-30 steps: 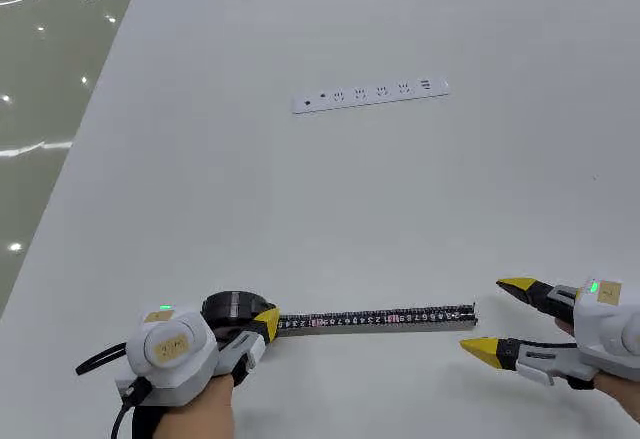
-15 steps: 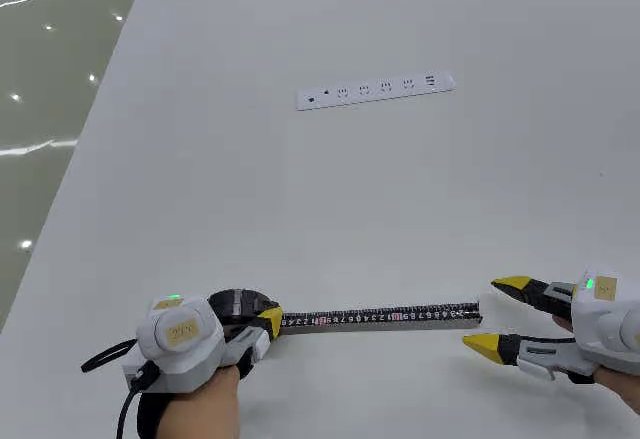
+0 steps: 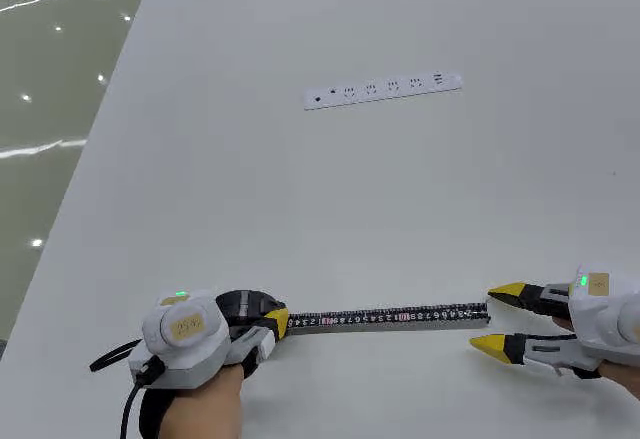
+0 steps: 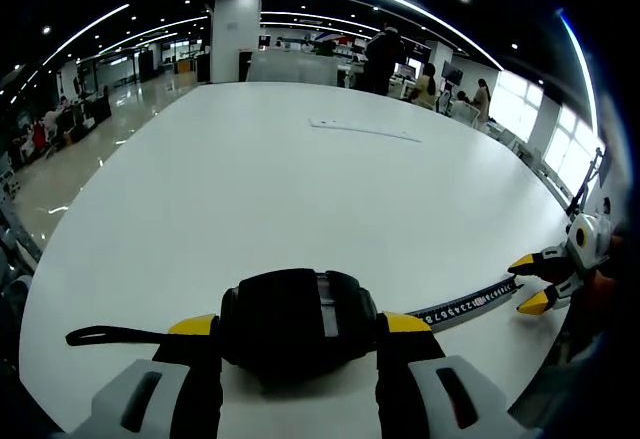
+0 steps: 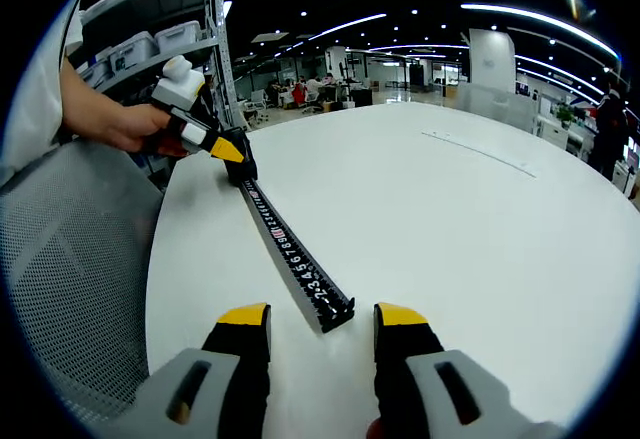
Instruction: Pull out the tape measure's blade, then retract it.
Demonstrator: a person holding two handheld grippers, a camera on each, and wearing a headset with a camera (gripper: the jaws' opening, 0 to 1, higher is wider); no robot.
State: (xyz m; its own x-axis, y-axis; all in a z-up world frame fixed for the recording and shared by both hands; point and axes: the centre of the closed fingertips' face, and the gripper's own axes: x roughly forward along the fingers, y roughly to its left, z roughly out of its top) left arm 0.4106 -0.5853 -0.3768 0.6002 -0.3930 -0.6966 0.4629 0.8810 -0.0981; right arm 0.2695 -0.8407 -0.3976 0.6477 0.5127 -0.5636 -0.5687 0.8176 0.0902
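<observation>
Left claw (image 4: 300, 325) clamps tape measure (image 3: 243, 308), whose blade (image 3: 390, 316) ends between right claw (image 5: 322, 316) tips.

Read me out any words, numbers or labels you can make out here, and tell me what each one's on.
"1 2 3 4 5 6 7 8 9": white scale digits along the black tape blade; the red figures between runs are too small to read.
Left tan sticker, on the left hand-held gripper: print blurred.
Right tan sticker, on the right hand-held gripper: print blurred.
Power strip: markings too small to read.
</observation>
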